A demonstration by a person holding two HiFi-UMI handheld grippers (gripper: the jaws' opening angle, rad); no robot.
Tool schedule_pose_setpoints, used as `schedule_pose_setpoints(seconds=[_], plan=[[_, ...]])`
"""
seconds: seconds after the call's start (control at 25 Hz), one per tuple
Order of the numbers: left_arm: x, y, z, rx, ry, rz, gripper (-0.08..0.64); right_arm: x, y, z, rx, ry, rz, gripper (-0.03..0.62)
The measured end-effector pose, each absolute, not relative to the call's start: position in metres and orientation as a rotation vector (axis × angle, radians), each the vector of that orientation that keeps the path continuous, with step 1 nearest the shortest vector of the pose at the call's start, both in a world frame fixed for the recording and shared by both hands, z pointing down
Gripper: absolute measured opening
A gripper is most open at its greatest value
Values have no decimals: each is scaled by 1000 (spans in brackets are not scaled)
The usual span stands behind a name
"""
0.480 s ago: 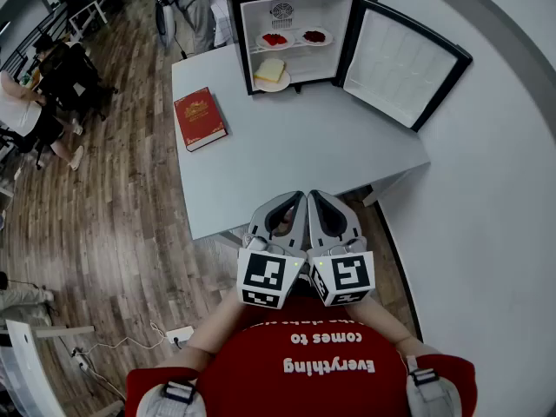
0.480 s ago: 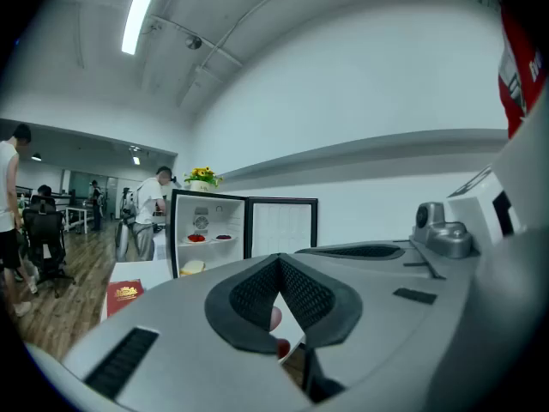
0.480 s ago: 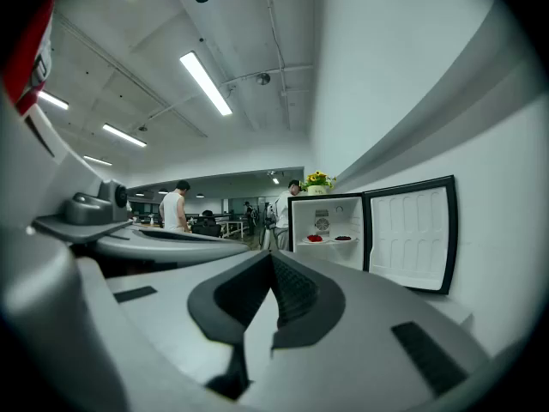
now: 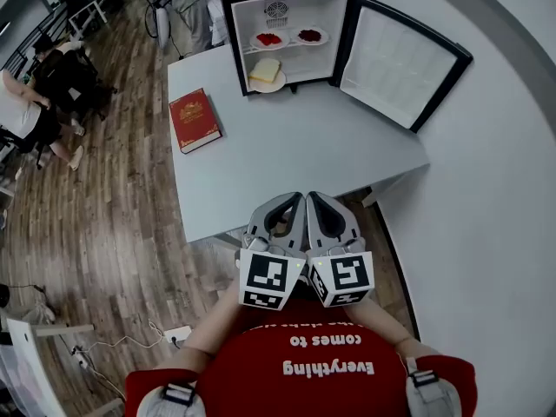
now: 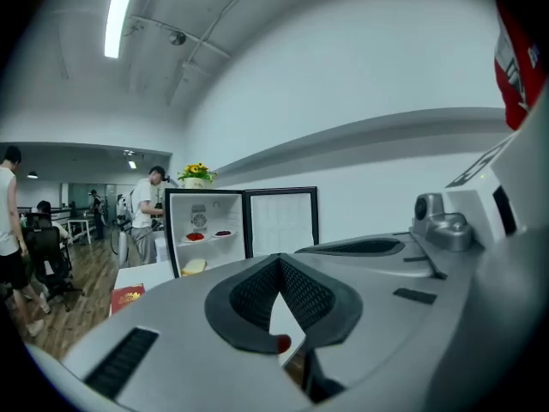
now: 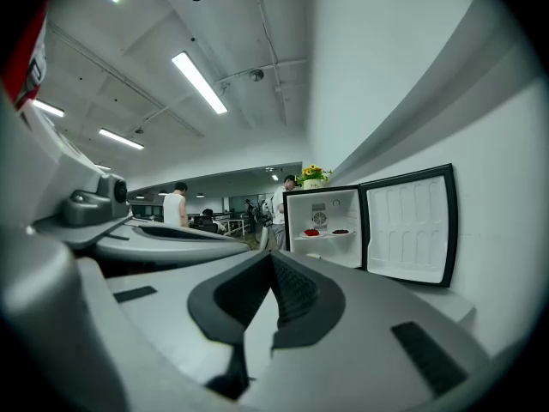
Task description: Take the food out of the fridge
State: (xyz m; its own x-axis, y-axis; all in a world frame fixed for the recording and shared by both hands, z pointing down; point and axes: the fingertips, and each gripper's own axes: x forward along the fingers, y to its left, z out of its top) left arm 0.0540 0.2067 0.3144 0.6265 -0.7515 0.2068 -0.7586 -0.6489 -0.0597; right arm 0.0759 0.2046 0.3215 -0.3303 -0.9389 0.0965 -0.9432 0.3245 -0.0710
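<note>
1. Reach not yet begun: left hand-held gripper and right hand-held gripper sit closed and empty at 6 o'clock.
2. Food sits in the open fridge at 12 o'clock.
3. Next, probably: reach across the desk, jaws opening.

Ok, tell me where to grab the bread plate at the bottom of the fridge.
Likely best: grip the bread plate by its near rim, coming in level through the open front. That edge faces the table, and the shelf above blocks a top approach.
</note>
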Motion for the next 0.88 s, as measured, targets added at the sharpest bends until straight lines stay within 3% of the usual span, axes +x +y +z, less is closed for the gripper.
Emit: schedule_pose_setpoints(seconds=[0.44,0.88], plan=[[51,184,344,2683,-1376,284,2,73,180,356,1654,-2549,251,12],[49,87,359,2673,-1318,262,2,71,84,368,1689,-2494,218,12]])
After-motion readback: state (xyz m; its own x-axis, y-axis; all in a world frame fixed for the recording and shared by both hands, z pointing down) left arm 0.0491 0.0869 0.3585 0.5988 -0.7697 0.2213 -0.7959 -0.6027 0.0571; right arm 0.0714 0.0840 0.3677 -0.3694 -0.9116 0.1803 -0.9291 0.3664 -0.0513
